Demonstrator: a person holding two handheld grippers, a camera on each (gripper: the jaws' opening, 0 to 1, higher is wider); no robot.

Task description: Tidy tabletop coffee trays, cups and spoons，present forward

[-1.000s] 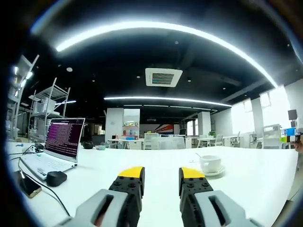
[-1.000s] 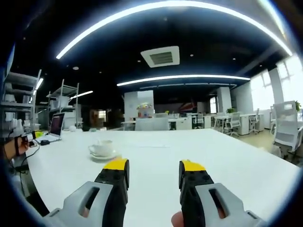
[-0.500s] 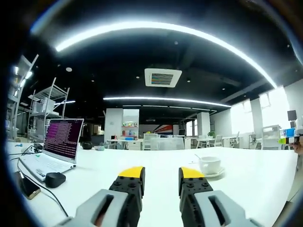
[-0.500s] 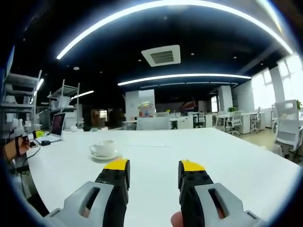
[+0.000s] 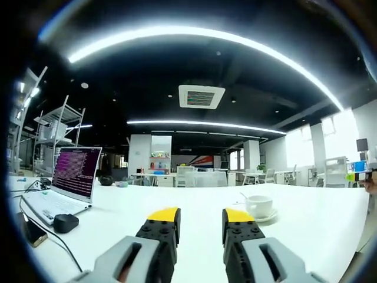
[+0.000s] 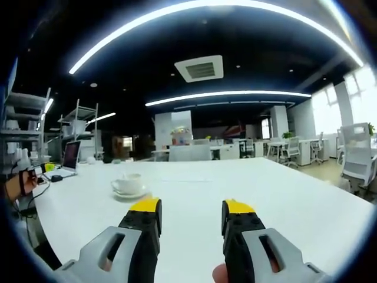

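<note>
A white coffee cup stands on a white saucer on the white table, with a spoon handle sticking up from it. My left gripper is open and empty, low over the table, with the cup ahead and to its right. In the right gripper view the same cup on its saucer sits ahead and to the left of my right gripper, which is open and holds nothing.
An open laptop, a black mouse, a phone and cables lie at the table's left end. The laptop also appears far left in the right gripper view. Office desks and chairs stand beyond the table.
Both views have drifted only slightly. Both grippers stay open and the cup has not moved.
</note>
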